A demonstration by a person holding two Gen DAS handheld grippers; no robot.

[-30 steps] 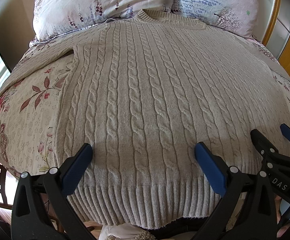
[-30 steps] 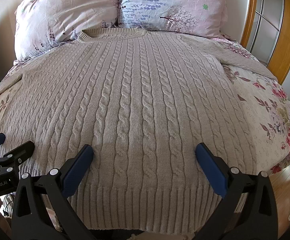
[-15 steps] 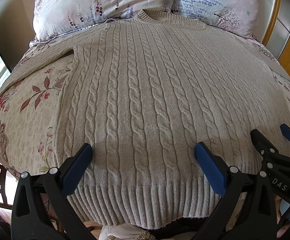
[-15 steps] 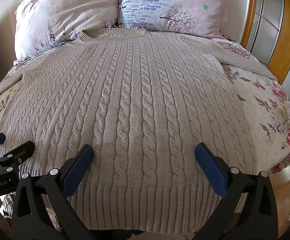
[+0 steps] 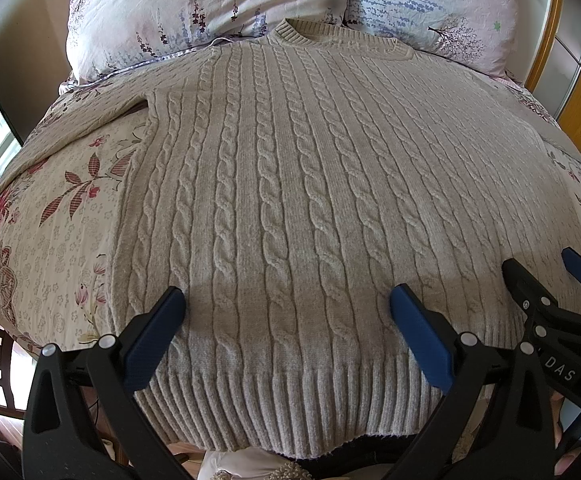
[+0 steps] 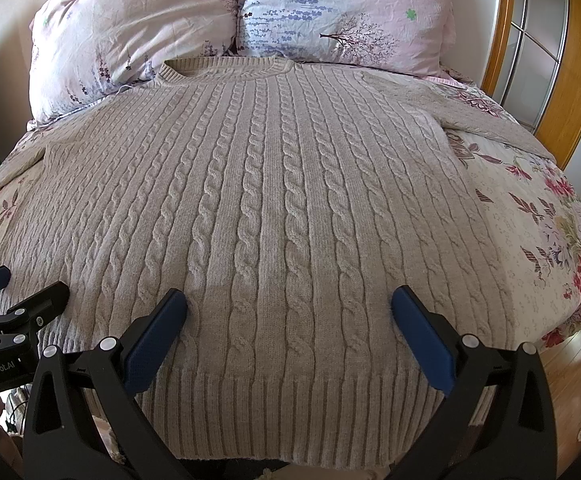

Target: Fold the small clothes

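Beige cable-knit sweater (image 5: 290,184) spread flat, front up, on the bed (image 5: 54,240), collar touching the two floral pillows (image 6: 138,28) at the headboard end. Ribbed hem hanging right at the near edge of the mattress. Sleeves stretched out sideways toward both bed edges. Left gripper (image 5: 286,312) hovering over the hem, fingers (image 5: 158,332) spread wide, holding nothing. Right gripper (image 6: 288,312) just beside it, fingers equally wide, also empty. Bare floral sheet showing either side of the sweater body. Wooden door frame (image 6: 498,28) off right.
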